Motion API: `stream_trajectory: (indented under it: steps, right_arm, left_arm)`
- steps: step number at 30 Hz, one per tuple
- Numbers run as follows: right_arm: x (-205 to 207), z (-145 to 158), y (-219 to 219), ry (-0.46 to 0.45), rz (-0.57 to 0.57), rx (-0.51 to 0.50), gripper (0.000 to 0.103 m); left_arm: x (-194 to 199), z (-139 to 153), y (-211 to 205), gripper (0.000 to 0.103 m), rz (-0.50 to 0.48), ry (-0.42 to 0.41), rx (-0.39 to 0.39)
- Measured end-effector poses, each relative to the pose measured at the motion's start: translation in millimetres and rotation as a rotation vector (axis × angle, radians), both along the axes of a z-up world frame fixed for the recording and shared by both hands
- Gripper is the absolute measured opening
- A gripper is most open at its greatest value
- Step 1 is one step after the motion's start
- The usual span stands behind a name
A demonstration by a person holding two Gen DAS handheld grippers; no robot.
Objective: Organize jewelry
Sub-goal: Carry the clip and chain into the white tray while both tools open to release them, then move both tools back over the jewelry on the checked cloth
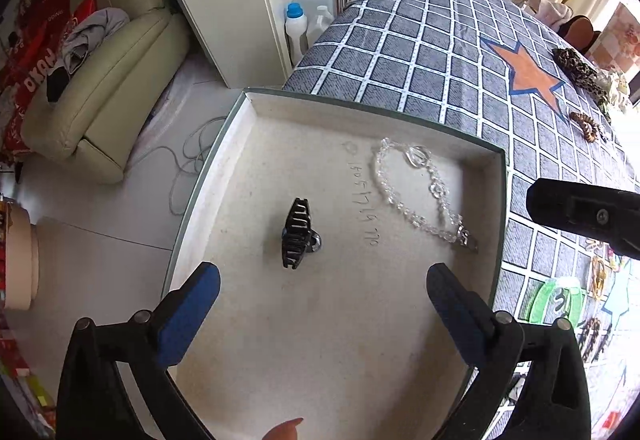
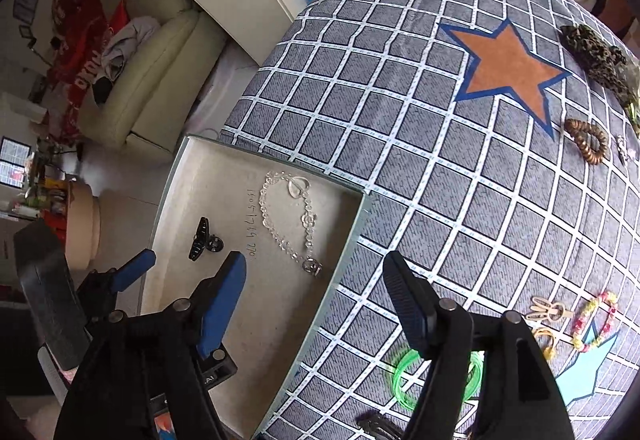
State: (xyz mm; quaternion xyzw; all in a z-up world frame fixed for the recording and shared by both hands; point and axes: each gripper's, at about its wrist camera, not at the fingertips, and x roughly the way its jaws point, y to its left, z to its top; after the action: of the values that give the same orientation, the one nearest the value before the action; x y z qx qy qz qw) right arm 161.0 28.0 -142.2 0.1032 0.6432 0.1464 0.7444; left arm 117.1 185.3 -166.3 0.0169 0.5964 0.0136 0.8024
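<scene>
Open jaws above black hair claw

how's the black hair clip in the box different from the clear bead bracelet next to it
The hair clip is black and opaque; the bead bracelet is clear and glassy. The hair clip is one compact, rigid piece with toothed sides; the bead bracelet is a long, loose string of beads lying in a loop. The hair clip sits nearer the box's middle, the bead bracelet nearer its wall by the checked cloth. Both lie free inside the box, apart from each other.
</scene>
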Motion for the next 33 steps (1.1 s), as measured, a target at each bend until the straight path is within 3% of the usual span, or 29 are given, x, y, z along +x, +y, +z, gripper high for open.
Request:
stream_trajectory:
  steps: [2, 8, 11, 19, 23, 33]
  right_arm:
    - [-10, 3, -16, 0.005, -0.028, -0.004, 0.084]
    - [-46, 12, -71, 0.021, -0.13, -0.001, 0.087]
    - [-66, 17, -101, 0.023, -0.2, -0.004, 0.103]
    - [-122, 33, -177, 0.068, -0.361, -0.063, 0.103]
    - [-153, 32, -209, 0.096, -0.446, -0.104, 0.103]
    - [-208, 13, -255, 0.177, -0.627, -0.117, 0.103]
  left_arm:
    - [-5, 6, -7, 0.103, -0.022, 0.016, -0.022]
    - [-26, 23, -42, 0.103, -0.13, 0.027, -0.034]
    - [-37, 32, -67, 0.103, -0.214, 0.02, -0.013]
    - [-58, 48, -126, 0.103, -0.388, 0.008, 0.02]
    - [-61, 52, -146, 0.103, -0.426, 0.003, 0.03]
    - [-62, 29, -176, 0.103, -0.492, 0.092, 0.039]
